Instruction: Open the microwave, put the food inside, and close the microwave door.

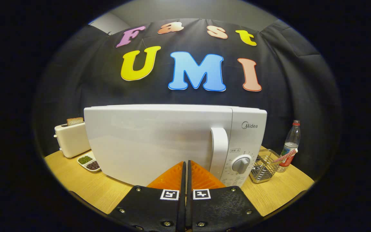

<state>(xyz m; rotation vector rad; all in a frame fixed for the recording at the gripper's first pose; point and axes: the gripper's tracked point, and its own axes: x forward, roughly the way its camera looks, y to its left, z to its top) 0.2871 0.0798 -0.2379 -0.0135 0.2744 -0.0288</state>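
- Wooden surface (76,180) carries a white microwave (159,141), its door fully closed, with a toaster (71,140) and a dish of beans (89,162) beside it.
- Gripper (185,164) has its fingers pressed together on nothing, pointing at the door just beside the handle (219,151).
- Nothing looks done yet: opening, loading and closing all remain.

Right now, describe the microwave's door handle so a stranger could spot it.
Find the white microwave on the wooden table. Its door handle is the upright white bar just ahead of the closed gripper, left of the round grey dial; the handle is tall, not round.
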